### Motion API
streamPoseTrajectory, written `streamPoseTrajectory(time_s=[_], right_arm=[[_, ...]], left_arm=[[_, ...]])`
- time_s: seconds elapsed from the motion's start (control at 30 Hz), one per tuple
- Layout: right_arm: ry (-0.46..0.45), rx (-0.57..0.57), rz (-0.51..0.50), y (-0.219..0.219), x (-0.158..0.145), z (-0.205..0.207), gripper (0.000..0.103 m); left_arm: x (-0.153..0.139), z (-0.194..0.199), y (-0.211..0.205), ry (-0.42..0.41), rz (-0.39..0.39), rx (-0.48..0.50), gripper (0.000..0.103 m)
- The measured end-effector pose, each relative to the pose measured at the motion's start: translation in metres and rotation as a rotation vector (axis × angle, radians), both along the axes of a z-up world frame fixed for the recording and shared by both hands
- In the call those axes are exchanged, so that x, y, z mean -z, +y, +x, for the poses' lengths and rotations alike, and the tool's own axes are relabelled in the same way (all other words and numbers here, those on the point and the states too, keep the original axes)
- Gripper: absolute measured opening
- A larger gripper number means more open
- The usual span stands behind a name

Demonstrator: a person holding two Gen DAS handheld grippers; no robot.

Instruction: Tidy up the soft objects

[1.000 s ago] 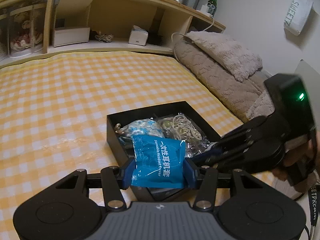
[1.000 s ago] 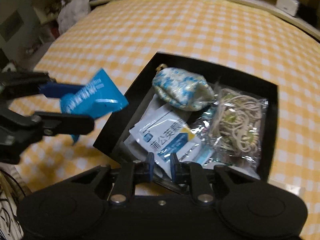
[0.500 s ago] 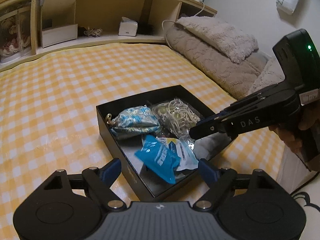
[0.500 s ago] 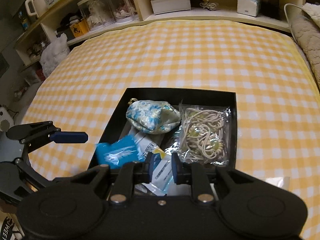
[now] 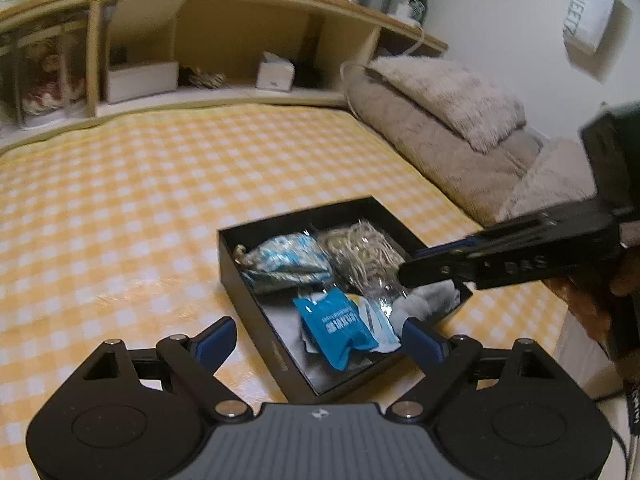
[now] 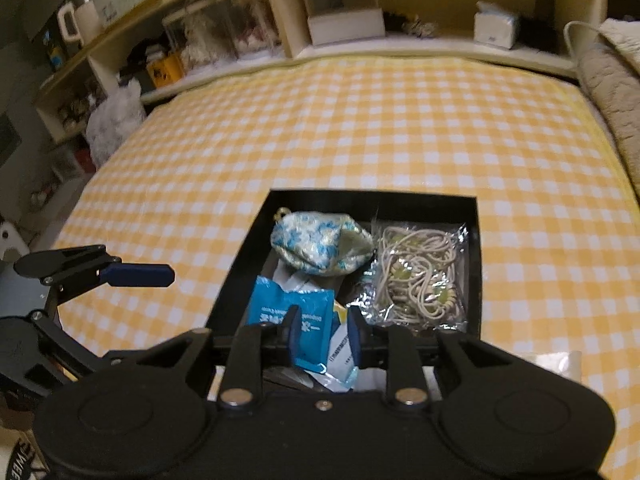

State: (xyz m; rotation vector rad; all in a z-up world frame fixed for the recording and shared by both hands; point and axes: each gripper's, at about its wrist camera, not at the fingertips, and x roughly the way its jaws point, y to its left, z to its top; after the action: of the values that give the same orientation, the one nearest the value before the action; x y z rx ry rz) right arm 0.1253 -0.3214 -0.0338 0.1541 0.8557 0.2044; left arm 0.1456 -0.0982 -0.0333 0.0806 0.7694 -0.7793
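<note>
The flat blue plastic sachet with white print (image 5: 340, 330) lies inside the shallow black rectangular box (image 5: 256, 312), at its near end, resting partly on a white-and-blue printed packet (image 6: 340, 356); judged light, limp and slick, likely to crumple or slide under pressure; best taken across a flat face or by a sealed edge, with modest squeeze. Beside it, toward the far end, sit a blue-and-white floral fabric pouch (image 6: 320, 244) and a clear crinkled bag of pale coiled cord (image 6: 416, 280); a grey cloth (image 5: 424, 304) fills the near right corner.

The left gripper (image 5: 320, 340) hangs above the box's near edge; jaws opening, already wide, nothing between the pads; the sachet lies free below them. The right gripper (image 6: 320, 330) points down over the box's near end; jaws opening from a narrow gap; the sachet and packet show through that gap, but appear to lie beneath, not pinched.

The box rests on a yellow-and-white checked cloth (image 6: 400, 128); wooden shelving (image 5: 240, 8) behind; grey plush bedding (image 5: 440, 120) to the right.
</note>
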Motion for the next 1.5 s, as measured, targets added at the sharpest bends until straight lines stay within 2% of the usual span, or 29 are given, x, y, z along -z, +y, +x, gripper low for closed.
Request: streamPoseTrajectory(time_s=[0.13,0.3,0.47,0.57,0.63,1.03,1.5], right_arm=[[-0.058,0.024,0.011,0.006,-0.016,-0.018,0.044],[-0.104,0.076,-0.004,0.014,-0.031,-0.039,0.050],[-0.160,0.138,0.045,0.014,-0.046,-0.070,0.057],[-0.183,0.149,0.053,0.020,-0.053,-0.089,0.060],[-0.199,0.154,0.052,0.024,-0.057,-0.100,0.066],[-0.306,0.214,-0.080,0.045,-0.055,-0.163,0.098],[-0.357,0.262,-0.197,0.061,-0.042,-0.182,0.103]], left_arm=[[-0.017,-0.005,0.013,-0.036,-0.011,-0.063,0.098],[-0.036,-0.017,0.028,-0.068,-0.043,-0.126,0.103],[-0.050,-0.036,0.041,-0.088,-0.068,-0.167,0.103],[-0.055,-0.049,0.045,-0.093,-0.054,-0.192,0.103],[-0.057,-0.059,0.048,-0.113,-0.049,-0.203,0.103],[-0.058,-0.106,0.065,-0.170,-0.029,-0.251,0.103],[-0.049,-0.128,0.080,-0.204,-0.031,-0.294,0.103]])
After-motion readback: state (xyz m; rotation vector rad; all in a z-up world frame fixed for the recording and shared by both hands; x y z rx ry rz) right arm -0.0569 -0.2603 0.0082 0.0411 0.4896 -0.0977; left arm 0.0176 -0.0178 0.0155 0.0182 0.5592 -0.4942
